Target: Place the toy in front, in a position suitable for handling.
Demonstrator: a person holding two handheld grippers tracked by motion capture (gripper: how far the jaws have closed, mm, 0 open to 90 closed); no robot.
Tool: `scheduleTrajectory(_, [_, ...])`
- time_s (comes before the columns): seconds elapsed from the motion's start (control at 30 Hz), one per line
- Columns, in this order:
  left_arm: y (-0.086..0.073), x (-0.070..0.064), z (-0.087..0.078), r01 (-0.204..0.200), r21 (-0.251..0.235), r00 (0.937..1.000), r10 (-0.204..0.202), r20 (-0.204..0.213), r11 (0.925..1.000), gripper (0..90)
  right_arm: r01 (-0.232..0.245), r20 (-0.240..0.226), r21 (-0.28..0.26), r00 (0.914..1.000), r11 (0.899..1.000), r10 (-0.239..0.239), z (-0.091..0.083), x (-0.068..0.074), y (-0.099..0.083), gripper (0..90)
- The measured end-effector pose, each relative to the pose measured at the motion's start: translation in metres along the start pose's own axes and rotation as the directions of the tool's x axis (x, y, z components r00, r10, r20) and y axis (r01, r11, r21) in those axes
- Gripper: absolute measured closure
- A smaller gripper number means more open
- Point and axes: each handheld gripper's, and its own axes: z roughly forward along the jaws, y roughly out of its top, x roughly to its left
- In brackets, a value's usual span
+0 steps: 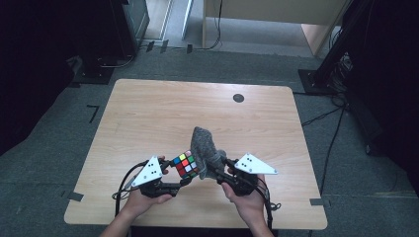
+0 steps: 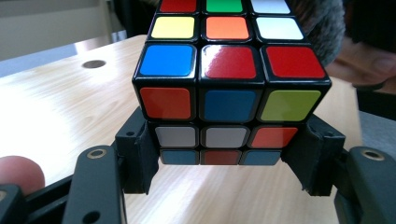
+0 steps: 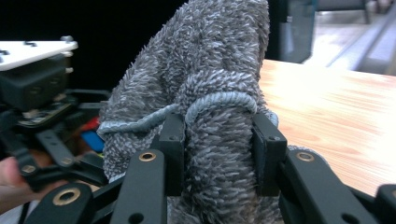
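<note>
Tabletop of pale wood grain (image 1: 148,113), rounded corners, one dark round disc (image 1: 238,98) near far edge. No containers seen. One multicoloured puzzle cube with black edges (image 1: 186,164), one fuzzy grey terry cloth (image 1: 206,146), two grippers.

Left gripper (image 2: 228,158): jaws clamped on cube's lower layers, one on each side; cube held off the table near its front edge, top face showing blue, red, red along nearest row.

Right gripper (image 3: 218,149): jaws pinched tight around a fold of cloth, hem looping over both jaw tips; rest of cloth standing upright above jaws.

Cloth pressed against cube's right side, between the two grippers. One hand per gripper.
</note>
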Motion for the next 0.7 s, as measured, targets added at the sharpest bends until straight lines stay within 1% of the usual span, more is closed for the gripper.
scheduleTrajectory(0.03, [0.000, 0.000, 0.000, -0.003, 0.007, 0.9999, 0.003, -0.010, 1.0000, 34.9, 0.005, -0.001, 0.005, 1.0000, 1.000, -0.005, 0.002, 0.001, -0.002, 64.5])
scheduleTrajectory(0.07, [0.000, 0.000, 0.000, -0.005, 0.012, 0.9999, 0.006, -0.012, 0.9999, 34.9, -0.015, -0.004, -0.001, 0.9999, 1.000, 0.015, 0.003, -0.001, -0.005, 64.5])
scheduleTrajectory(0.1, [0.000, 0.003, -0.002, 0.011, -0.008, 0.9998, -0.011, -0.018, 0.9999, 34.8, -0.027, 0.004, 0.049, 0.9996, 0.998, 0.026, 0.007, -0.007, -0.008, 64.5])
scheduleTrajectory(0.13, [0.000, 0.003, -0.002, 0.011, -0.008, 0.9998, -0.011, -0.018, 0.9999, 34.8, -0.004, 0.043, 0.078, 0.9991, 0.997, 0.001, 0.008, -0.009, -0.010, 64.5])
scheduleTrajectory(0.17, [0.001, 0.005, -0.004, 0.028, -0.030, 0.9995, -0.028, -0.017, 0.9992, 34.8, -0.004, 0.043, 0.078, 0.9991, 0.997, 0.001, 0.008, -0.009, -0.010, 64.5])
scheduleTrajectory(0.2, [0.002, 0.007, -0.007, 0.047, -0.056, 0.9987, -0.048, -0.016, 0.9973, 34.8, 0.004, 0.077, 0.092, 0.9969, 0.996, -0.011, 0.008, -0.011, -0.012, 64.5])
scheduleTrajectory(0.23, [0.003, 0.011, -0.011, 0.066, -0.091, 0.9972, -0.069, -0.030, 0.9937, 34.8, -0.030, 0.088, 0.086, 0.9958, 0.996, 0.022, 0.008, -0.017, -0.015, 64.5])
scheduleTrajectory(0.27, [0.003, 0.011, -0.011, 0.066, -0.091, 0.9972, -0.069, -0.030, 0.9937, 34.8, -0.036, 0.111, 0.088, 0.9935, 0.995, 0.026, 0.009, -0.018, -0.016, 64.5])
scheduleTrajectory(0.3, [0.003, 0.014, -0.013, 0.080, -0.097, 0.9960, -0.083, -0.033, 0.9920, 34.8, -0.036, 0.111, 0.088, 0.9935, 0.995, 0.026, 0.009, -0.018, -0.016, 64.5])
scheduleTrajectory(0.33, [0.003, 0.017, -0.014, 0.092, -0.101, 0.9947, -0.096, -0.036, 0.9905, 34.9, -0.017, 0.160, 0.115, 0.9871, 0.993, -0.002, 0.012, -0.015, -0.020, 64.5])
scheduleTrajectory(0.37, [0.001, 0.021, -0.016, 0.132, -0.117, 0.9899, -0.137, -0.036, 0.9844, 34.9, -0.019, 0.148, 0.119, 0.9890, 0.993, 0.001, 0.015, -0.013, -0.022, 64.5])
scheduleTrajectory(0.4, [0.001, 0.021, -0.016, 0.132, -0.117, 0.9899, -0.137, -0.036, 0.9844, 34.8, -0.019, 0.148, 0.119, 0.9890, 0.993, 0.001, 0.015, -0.013, -0.022, 64.5])
scheduleTrajectory(0.43, [0.000, 0.022, -0.016, 0.146, -0.124, 0.9881, -0.151, -0.032, 0.9816, 34.9, -0.011, 0.114, 0.117, 0.9934, 0.993, -0.002, 0.019, -0.006, -0.023, 64.5])
scheduleTrajectory(0.47, [0.000, 0.022, -0.015, 0.153, -0.129, 0.9871, -0.158, -0.029, 0.9798, 34.9, -0.011, 0.114, 0.117, 0.9934, 0.993, -0.002, 0.019, -0.006, -0.023, 64.5])
scheduleTrajectory(0.5, [0.001, 0.020, -0.014, 0.152, -0.134, 0.9873, -0.157, -0.025, 0.9793, 34.9, 0.000, 0.083, 0.098, 0.9965, 0.995, -0.008, 0.021, 0.002, -0.022, 64.6])
scheduleTrajectory(0.57, [0.002, 0.020, -0.015, 0.164, -0.145, 0.9853, -0.169, -0.023, 0.9757, 34.8, 0.007, 0.060, 0.082, 0.9981, 0.997, -0.012, 0.021, 0.008, -0.021, 64.8])
scheduleTrajectory(0.6, [0.002, 0.021, -0.015, 0.176, -0.147, 0.9834, -0.180, -0.019, 0.9735, 34.8, -0.001, 0.047, 0.078, 0.9989, 0.997, -0.003, 0.021, 0.010, -0.021, 65.0])
scheduleTrajectory(0.63, [0.002, 0.021, -0.015, 0.176, -0.147, 0.9834, -0.180, -0.019, 0.9735, 34.8, -0.001, 0.047, 0.078, 0.9989, 0.997, -0.003, 0.021, 0.010, -0.021, 65.0])
scheduleTrajectory(0.67, [0.001, 0.022, -0.015, 0.191, -0.150, 0.9807, -0.195, -0.011, 0.9700, 34.9, -0.016, 0.021, 0.079, 0.9997, 0.997, 0.015, 0.023, 0.014, -0.023, 65.3])
scheduleTrajectory(0.7, [0.000, 0.023, -0.014, 0.207, -0.150, 0.9779, -0.209, -0.001, 0.9669, 34.9, -0.016, 0.021, 0.079, 0.9997, 0.997, 0.015, 0.023, 0.014, -0.023, 65.3])
